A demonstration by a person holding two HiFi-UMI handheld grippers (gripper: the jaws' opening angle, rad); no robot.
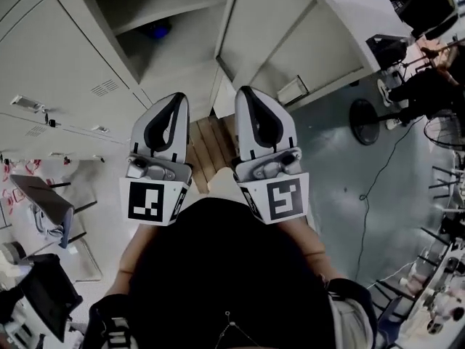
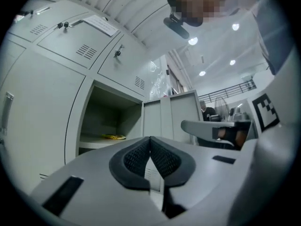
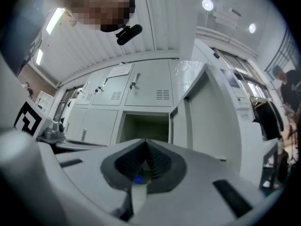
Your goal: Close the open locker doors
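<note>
The grey locker bank stands ahead with one compartment (image 1: 156,17) open; a small blue thing (image 1: 156,29) lies deep inside it. Its door (image 1: 280,24) hangs swung out to the right. My left gripper (image 1: 175,97) and right gripper (image 1: 244,91) are held side by side, pointing at the lockers, apart from them, both shut and empty. In the left gripper view the shut gripper (image 2: 150,138) faces the open compartment (image 2: 110,119), where a yellow thing (image 2: 113,136) lies on the shelf. In the right gripper view the shut gripper (image 3: 145,141) points at the compartment (image 3: 143,126) and its door (image 3: 209,114).
Closed lockers (image 1: 51,71) fill the left. A slatted wooden stand (image 1: 211,147) sits on the floor below the grippers. To the right are a white desk (image 1: 356,6), a chair base (image 1: 367,121), a floor cable (image 1: 378,173) and a seated person (image 1: 432,86).
</note>
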